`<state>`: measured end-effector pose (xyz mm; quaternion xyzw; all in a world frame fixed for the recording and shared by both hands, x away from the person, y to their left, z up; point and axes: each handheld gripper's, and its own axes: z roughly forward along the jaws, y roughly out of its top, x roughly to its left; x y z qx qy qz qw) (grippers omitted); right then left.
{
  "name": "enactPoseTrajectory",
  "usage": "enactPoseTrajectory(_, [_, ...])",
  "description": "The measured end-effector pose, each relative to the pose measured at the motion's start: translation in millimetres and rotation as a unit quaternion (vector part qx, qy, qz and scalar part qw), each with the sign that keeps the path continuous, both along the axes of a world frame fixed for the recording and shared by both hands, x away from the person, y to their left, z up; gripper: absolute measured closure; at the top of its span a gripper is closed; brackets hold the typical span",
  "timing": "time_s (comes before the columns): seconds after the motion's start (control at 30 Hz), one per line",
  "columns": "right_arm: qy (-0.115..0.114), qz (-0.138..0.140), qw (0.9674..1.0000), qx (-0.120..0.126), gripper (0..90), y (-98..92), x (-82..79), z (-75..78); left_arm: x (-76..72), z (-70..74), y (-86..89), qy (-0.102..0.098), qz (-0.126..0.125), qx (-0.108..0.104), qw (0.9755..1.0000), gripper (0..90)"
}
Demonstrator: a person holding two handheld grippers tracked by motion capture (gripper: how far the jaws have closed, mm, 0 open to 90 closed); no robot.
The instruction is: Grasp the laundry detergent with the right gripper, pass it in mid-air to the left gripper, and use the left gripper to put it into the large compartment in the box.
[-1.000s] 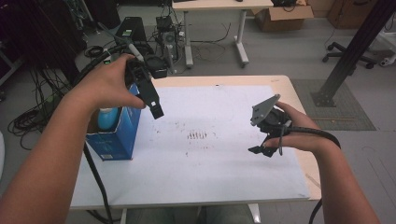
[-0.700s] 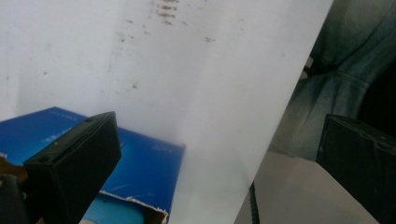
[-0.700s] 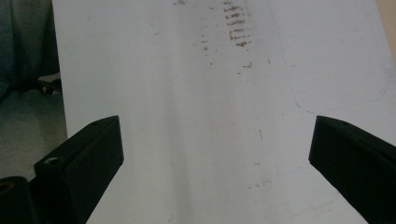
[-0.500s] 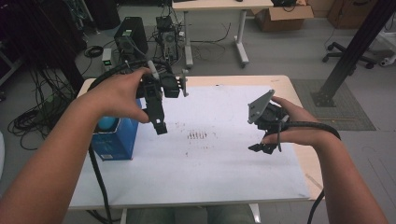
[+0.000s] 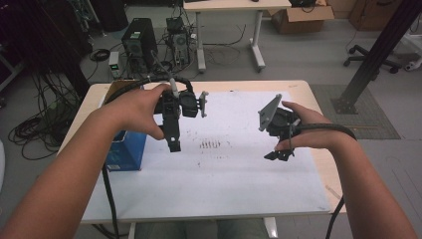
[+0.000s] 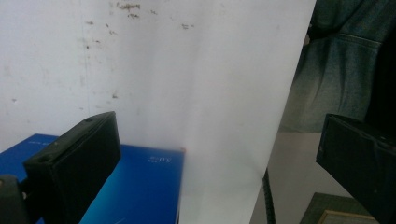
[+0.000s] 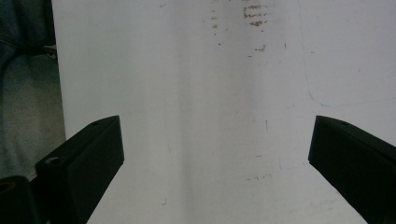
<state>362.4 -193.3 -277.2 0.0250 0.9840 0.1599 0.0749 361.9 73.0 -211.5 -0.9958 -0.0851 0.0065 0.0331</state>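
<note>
My left gripper [image 5: 174, 144] hangs above the white sheet [image 5: 224, 169], just right of a blue box [image 5: 125, 151], with its jaws pointing down. In the left gripper view its jaws [image 6: 215, 140] stand wide apart and open, nothing between them, with the blue box [image 6: 135, 186] below at the left. Over the right part of the sheet, a hand holds my right gripper [image 5: 277, 154]. The right gripper view shows that gripper [image 7: 215, 135] open and empty over the stained white sheet [image 7: 196, 93].
The sheet covers a wooden table [image 5: 308, 89] and bears small dark marks [image 5: 211, 145] at its middle. Cables trail from both grippers off the near edge. Computer gear [image 5: 134, 45], another table [image 5: 229, 10] and a cardboard box [image 5: 303, 12] stand on the floor beyond.
My left gripper has swung right, from over the blue box to over the sheet's left part. The right gripper has barely shifted.
</note>
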Motion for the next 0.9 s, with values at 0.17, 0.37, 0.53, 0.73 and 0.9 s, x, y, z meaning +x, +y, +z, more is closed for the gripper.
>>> enactPoseTrajectory(0.17, [0.003,0.003,1.0000,-0.003,3.5,3.2,2.0,-2.4,1.2,-3.0,-0.9,-0.004,0.002,0.004,1.0000,0.2])
enactPoseTrajectory(0.37, [0.002,0.005,1.0000,0.001,3.6,5.0,3.6,-3.0,1.3,-2.2,-2.7,-0.002,0.000,0.000,1.0000,0.2])
enactPoseTrajectory(0.53, [0.002,0.005,1.0000,0.003,3.6,5.9,3.2,-3.2,0.9,-2.5,-4.1,-0.001,-0.001,0.001,1.0000,0.2])
enactPoseTrajectory(0.73, [0.001,0.005,1.0000,0.006,3.6,6.4,3.4,-2.0,0.5,-2.3,-3.6,-0.001,-0.002,0.000,1.0000,0.2])
enactPoseTrajectory(0.9, [-0.002,0.006,1.0000,0.007,3.6,7.3,3.2,0.7,-0.3,-1.3,-2.2,-0.003,0.000,-0.001,1.0000,0.2])
